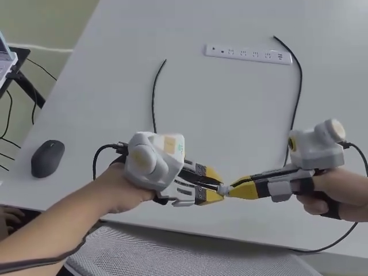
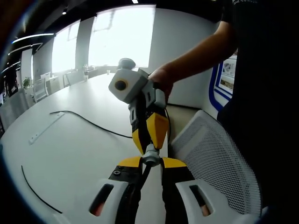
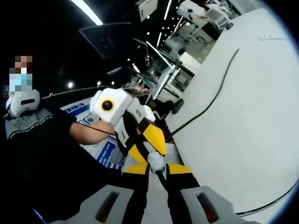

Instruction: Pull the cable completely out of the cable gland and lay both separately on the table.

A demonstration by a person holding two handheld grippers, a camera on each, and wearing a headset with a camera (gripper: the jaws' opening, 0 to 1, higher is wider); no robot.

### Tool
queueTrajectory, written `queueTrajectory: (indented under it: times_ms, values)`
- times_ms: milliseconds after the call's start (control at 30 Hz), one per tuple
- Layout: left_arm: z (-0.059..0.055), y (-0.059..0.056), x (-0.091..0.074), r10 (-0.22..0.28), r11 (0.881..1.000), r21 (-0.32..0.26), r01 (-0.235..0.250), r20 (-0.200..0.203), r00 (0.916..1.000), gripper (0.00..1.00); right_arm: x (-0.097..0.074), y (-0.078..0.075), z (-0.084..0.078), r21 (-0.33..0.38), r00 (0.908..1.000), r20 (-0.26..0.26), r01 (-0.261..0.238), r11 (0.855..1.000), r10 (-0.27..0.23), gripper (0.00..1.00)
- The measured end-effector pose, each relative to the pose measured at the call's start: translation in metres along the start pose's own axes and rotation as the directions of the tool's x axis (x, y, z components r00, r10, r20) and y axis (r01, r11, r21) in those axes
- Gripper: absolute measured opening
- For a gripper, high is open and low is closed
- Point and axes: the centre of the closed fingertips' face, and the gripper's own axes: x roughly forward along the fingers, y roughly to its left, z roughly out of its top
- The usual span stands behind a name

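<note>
A white power strip lies on the worktop, a dark mouse near its edge, seemingly a mesh chair below.

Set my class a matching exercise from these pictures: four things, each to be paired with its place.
Things:
1. long white power strip
2. dark oval computer mouse
3. small grey cable gland
4. thin loose black cable

Places:
A. between the tips of the left gripper and right gripper
B. far side of the white table
C. near the table's left edge
D. mid-table, left of the strip

Pairs: 1-B; 2-C; 3-A; 4-D
</note>
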Motion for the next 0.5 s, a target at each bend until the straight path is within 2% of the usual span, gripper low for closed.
queueTrajectory:
  times_ms: [167,300,367,467,500]
  values:
    - [-0.0008,-0.0012,0.0004,-0.002,1.0,0.001,0.002,-0.006,1.0,0.15,0.0013,0.0008,-0.0029,-0.019,0.9996,-0.029,0.004,1.0,-0.004,0.09]
    - [-0.0013,0.0004,-0.0003,0.0,1.0,-0.014,0.0,-0.01,1.0,0.15,0.0016,-0.0001,-0.0019,-0.139,0.9989,-0.039,0.022,0.99,-0.028,0.08]
    - [-0.0013,0.0014,-0.0012,-0.001,1.0,-0.027,0.001,-0.007,1.0,0.15,0.0016,0.0008,-0.0011,-0.202,0.9981,-0.039,0.04,0.979,-0.049,0.08]
    - [-0.0012,0.003,-0.0015,0.001,0.999,-0.049,-0.001,-0.002,1.0,0.15,0.0012,0.0003,0.0003,-0.304,0.9944,-0.042,0.08,0.949,-0.097,0.08]
    - [-0.0014,0.0037,-0.0013,-0.001,0.998,-0.061,0.001,-0.001,1.0,0.15,0.0012,0.0001,0.0002,-0.343,0.9921,-0.042,0.097,0.934,-0.118,0.08]
